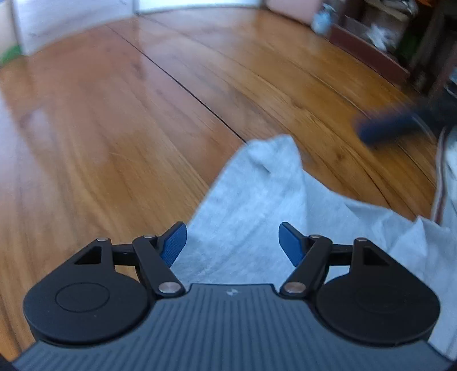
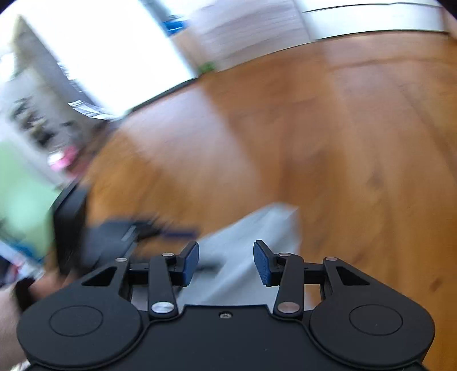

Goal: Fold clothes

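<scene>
A light grey garment (image 1: 257,199) lies rumpled on a wooden surface (image 1: 114,128), with one corner pointing away from me. My left gripper (image 1: 232,242) hovers over its near part, blue pads wide apart and nothing pinched between them. The blurred right wrist view shows the same grey garment (image 2: 257,237) under my right gripper (image 2: 226,262), whose jaws stand apart with no cloth pressed between the pads. A blurred blue finger of the right gripper (image 1: 385,125) crosses the far right of the left wrist view. Another piece of pale cloth (image 1: 448,182) shows at the right edge.
Dark shelving with clutter (image 1: 385,34) stands at the back right and a white wall or door (image 1: 71,20) at the back left. In the right wrist view there is a bright window (image 2: 114,51), a green object (image 2: 22,199) at the left and a hand (image 2: 11,314) at the lower left.
</scene>
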`<act>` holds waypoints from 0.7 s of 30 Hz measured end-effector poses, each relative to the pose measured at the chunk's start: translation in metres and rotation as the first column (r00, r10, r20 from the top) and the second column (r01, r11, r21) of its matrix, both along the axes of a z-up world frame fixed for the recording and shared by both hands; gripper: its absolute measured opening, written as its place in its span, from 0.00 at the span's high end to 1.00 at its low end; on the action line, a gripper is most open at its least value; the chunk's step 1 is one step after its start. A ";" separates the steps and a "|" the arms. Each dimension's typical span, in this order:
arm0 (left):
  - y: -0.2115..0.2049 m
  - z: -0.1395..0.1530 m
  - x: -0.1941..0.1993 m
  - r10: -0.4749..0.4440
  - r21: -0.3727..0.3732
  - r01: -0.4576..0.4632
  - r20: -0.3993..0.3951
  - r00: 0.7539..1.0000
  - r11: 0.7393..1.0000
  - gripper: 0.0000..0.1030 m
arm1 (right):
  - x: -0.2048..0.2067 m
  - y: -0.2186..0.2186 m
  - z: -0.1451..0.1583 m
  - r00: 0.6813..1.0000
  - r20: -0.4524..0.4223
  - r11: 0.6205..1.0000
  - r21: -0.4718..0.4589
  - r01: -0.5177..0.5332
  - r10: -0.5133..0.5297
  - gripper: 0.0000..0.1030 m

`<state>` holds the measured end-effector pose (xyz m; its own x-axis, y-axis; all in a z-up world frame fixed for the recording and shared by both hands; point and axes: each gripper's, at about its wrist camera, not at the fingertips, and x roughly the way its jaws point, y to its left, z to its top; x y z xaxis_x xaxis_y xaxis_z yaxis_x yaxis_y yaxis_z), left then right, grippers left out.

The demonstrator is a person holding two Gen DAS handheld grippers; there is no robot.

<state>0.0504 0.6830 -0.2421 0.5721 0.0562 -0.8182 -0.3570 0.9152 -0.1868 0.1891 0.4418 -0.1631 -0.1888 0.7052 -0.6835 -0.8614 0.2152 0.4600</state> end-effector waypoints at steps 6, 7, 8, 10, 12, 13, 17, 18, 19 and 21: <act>0.008 -0.002 -0.014 -0.045 -0.072 0.046 0.011 0.999 0.996 0.64 | 0.032 0.075 -0.025 0.997 0.046 0.981 -0.186 -0.057 0.067 0.41; 0.009 -0.002 -0.015 -0.037 -0.091 0.038 0.007 0.999 0.995 0.79 | 0.034 0.087 -0.032 0.995 0.056 0.975 -0.212 -0.071 0.084 0.41; 0.010 -0.002 -0.017 -0.028 -0.113 0.029 0.002 1.000 0.993 0.89 | 0.035 0.098 -0.038 0.993 0.065 0.968 -0.235 -0.085 0.103 0.41; 0.011 -0.004 -0.015 0.006 -0.139 -0.007 -0.005 1.000 0.990 0.96 | 0.030 0.103 -0.051 0.986 0.081 0.961 -0.249 -0.121 0.145 0.41; 0.006 -0.002 -0.018 0.018 -0.106 -0.019 -0.009 1.000 0.994 0.98 | 0.019 0.102 -0.055 0.975 0.109 0.964 -0.205 -0.169 0.194 0.71; 0.000 0.001 -0.019 0.014 -0.058 -0.015 -0.016 1.000 0.998 0.98 | 0.013 0.099 -0.053 0.968 0.135 0.966 -0.177 -0.188 0.213 0.97; -0.013 0.017 -0.024 0.006 0.048 -0.006 0.008 1.000 0.999 0.98 | 0.009 0.077 -0.038 0.972 0.226 0.997 -0.053 -0.047 0.058 1.00; -0.013 0.020 -0.026 0.006 0.060 -0.007 0.015 1.000 0.998 0.99 | 0.012 0.074 -0.037 0.975 0.221 0.998 -0.046 -0.029 0.039 1.00; -0.011 0.022 -0.027 0.003 0.054 -0.004 0.021 1.000 0.999 0.99 | 0.015 0.072 -0.036 0.976 0.215 0.999 -0.040 -0.011 0.020 1.00; -0.007 0.024 -0.030 0.000 0.035 -0.002 0.037 0.999 0.999 0.99 | 0.022 0.068 -0.037 0.983 0.182 0.998 -0.058 0.006 0.005 1.00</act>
<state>0.0203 0.6760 -0.2181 0.6019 0.0849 -0.7940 -0.3514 0.9210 -0.1679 0.2110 0.5094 -0.1998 -0.0572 0.6630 -0.7464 -0.9295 0.2376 0.2823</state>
